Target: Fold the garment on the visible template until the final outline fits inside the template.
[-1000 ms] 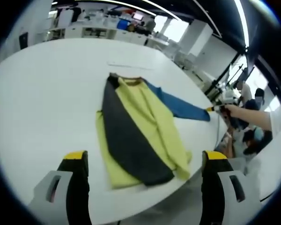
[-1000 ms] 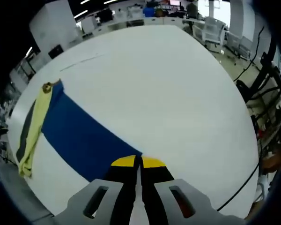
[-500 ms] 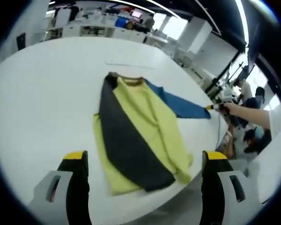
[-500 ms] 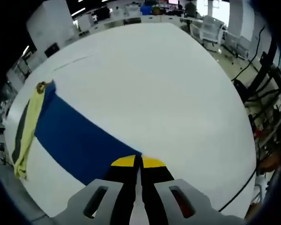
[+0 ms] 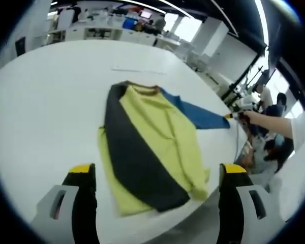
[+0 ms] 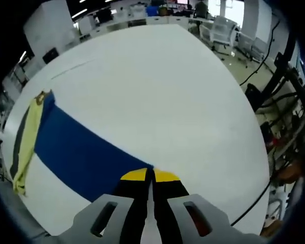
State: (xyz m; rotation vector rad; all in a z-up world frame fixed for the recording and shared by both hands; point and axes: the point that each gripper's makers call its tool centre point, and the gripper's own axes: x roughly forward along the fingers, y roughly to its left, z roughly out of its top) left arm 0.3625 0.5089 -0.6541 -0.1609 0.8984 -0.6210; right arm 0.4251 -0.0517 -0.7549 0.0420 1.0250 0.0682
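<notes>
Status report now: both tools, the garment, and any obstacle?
Right tool shut on blue sleeve, stretched out sideways. Left tool open, above the garment flat on the table. No obstacle seen.

A broad white surface spreads wide. Beyond it at twelve o'clock stand white shelves and desks, bright windows at one o'clock, and ceiling light strips overhead. White chairs stand at one o'clock in the right gripper view.

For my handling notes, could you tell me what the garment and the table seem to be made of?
The garment looks like soft matte knit fabric: it lies limp, with folds and a ribbed collar. The table looks like smooth white laminate or painted board, faintly glossy; its exact material is unclear.
</notes>
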